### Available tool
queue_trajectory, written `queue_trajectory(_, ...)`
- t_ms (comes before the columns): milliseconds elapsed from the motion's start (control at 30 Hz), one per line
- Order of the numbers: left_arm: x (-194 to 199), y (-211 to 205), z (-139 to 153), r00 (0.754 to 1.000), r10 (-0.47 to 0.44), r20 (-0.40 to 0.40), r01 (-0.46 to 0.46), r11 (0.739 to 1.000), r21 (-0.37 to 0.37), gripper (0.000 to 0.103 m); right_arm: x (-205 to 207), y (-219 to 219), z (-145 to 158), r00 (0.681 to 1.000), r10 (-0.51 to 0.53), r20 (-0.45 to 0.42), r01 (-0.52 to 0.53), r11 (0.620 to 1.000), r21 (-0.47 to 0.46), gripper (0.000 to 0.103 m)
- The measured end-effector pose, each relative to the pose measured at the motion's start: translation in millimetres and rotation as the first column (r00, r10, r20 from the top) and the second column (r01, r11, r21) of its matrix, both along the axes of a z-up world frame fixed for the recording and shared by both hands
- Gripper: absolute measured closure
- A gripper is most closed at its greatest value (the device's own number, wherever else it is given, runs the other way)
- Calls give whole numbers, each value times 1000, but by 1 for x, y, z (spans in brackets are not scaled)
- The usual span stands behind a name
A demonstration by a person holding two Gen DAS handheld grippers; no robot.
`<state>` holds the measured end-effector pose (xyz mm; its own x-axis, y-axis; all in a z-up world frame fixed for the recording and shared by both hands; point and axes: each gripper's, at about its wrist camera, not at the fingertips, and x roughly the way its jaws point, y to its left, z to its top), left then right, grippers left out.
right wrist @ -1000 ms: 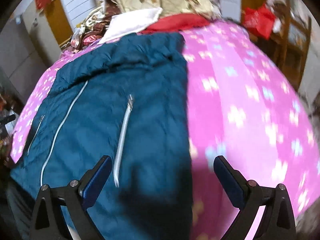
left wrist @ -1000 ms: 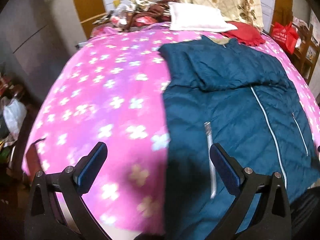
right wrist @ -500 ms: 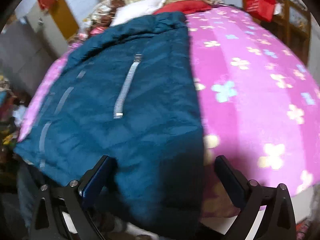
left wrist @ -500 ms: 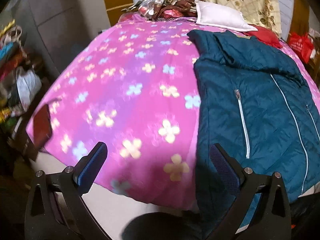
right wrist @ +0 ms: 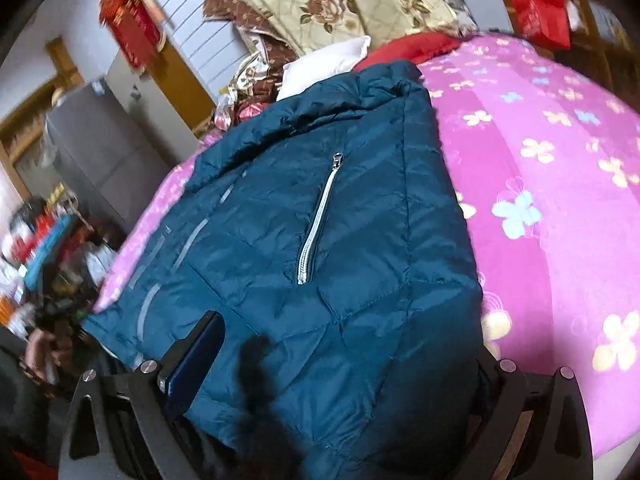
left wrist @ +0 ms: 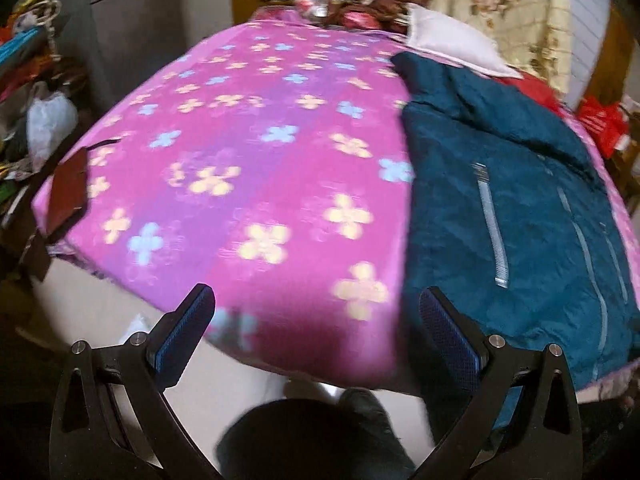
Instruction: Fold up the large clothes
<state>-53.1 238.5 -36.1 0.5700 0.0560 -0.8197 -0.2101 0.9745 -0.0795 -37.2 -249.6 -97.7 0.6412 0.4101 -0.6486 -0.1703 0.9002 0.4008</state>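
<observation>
A dark teal quilted jacket (left wrist: 520, 200) with silver zips lies flat on the pink flowered bed (left wrist: 248, 152), front side up, collar toward the far end. In the left wrist view my left gripper (left wrist: 316, 328) is open and empty, held off the bed's near edge, just left of the jacket's hem. In the right wrist view the jacket (right wrist: 340, 240) fills the middle. My right gripper (right wrist: 344, 352) is open, and the jacket's near hem corner lies between its spread fingers (right wrist: 200, 352). The right finger is hidden behind the fabric.
A white pillow (left wrist: 452, 46), a red cloth and a floral quilt (right wrist: 340, 0) lie at the bed's head. A grey cabinet (left wrist: 132, 20) and cluttered bags stand to the left. Red bags (right wrist: 544, 12) sit at the right. Pale floor (left wrist: 100, 312) lies below the bed edge.
Both grippers have pulled back toward the bed's near edge and lowered. The right gripper's open fingers now straddle the jacket's hem corner. The left one has drifted left of the jacket.
</observation>
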Motion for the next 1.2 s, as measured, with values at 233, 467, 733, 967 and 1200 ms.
queue_trajectory(233, 11, -36, -30, 989, -144, -42, 138, 984, -111, 1, 1, 18, -5, 1000, -7, 17, 9, 988, -154, 0)
queue_trajectory(467, 10, -42, -36, 958, -285, 23, 276, 900, -337, 1, 0, 17, -6, 1000, -13, 21, 16, 989, -145, 0)
queue_trajectory(733, 21, -37, -36, 931, -360, 56, 329, 764, -556, 4, 0, 16, -6, 1000, -18, 25, 21, 991, -134, 0)
queue_trajectory(967, 33, -37, -34, 937, -348, 14, 308, 811, -496, 47, -1, 12, -5, 999, -12, 32, 15, 996, -82, 2)
queue_trajectory(1200, 18, -52, -28, 919, -389, 69, 387, 854, -348, 68, -5, 1, -2, 999, -6, 36, 5, 1000, 25, 46)
